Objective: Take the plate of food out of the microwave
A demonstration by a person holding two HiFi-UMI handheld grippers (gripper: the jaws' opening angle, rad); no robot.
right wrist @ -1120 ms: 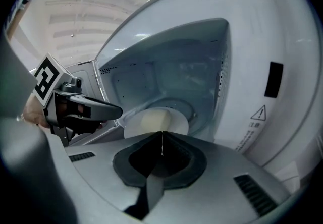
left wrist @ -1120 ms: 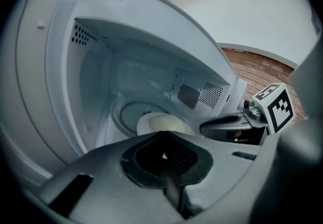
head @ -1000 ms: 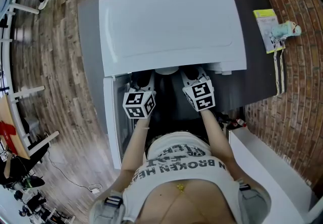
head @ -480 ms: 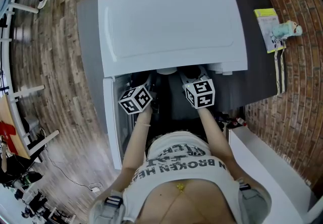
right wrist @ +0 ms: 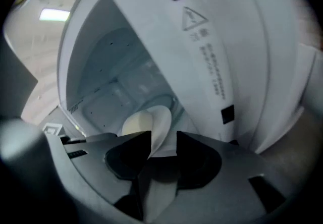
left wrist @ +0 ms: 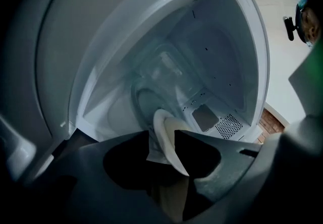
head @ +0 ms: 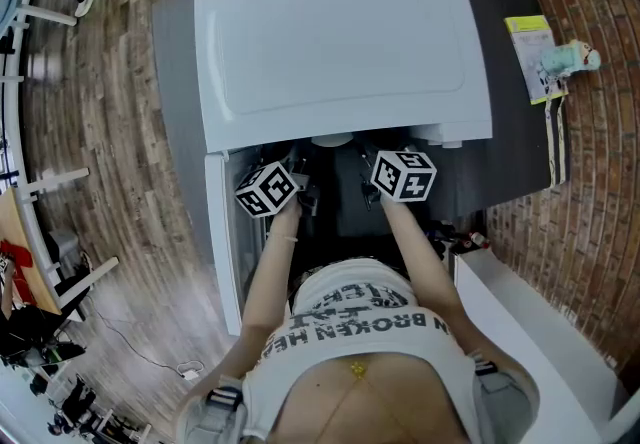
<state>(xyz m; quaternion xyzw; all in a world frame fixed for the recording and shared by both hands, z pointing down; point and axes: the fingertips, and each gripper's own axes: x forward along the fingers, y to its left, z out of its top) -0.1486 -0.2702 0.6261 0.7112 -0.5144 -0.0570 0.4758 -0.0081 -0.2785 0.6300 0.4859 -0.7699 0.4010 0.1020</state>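
Observation:
The white microwave stands on a grey table with its door swung open at the left. Inside, a white plate with pale yellowish food sits on the glass turntable. My left gripper and right gripper both reach into the cavity mouth. Their jaws have just been opening. Each now stands open, with the plate's rim in the gap between the jaws. In the head view only a sliver of the plate shows under the microwave's top.
A yellow-green card and a small pale toy lie on the table's right edge. A white counter runs along the lower right, by a brick wall. Wood floor lies to the left.
Both marker cubes have rolled to a new angle, and both grippers have dropped slightly at the microwave's mouth. The plate has stayed in place.

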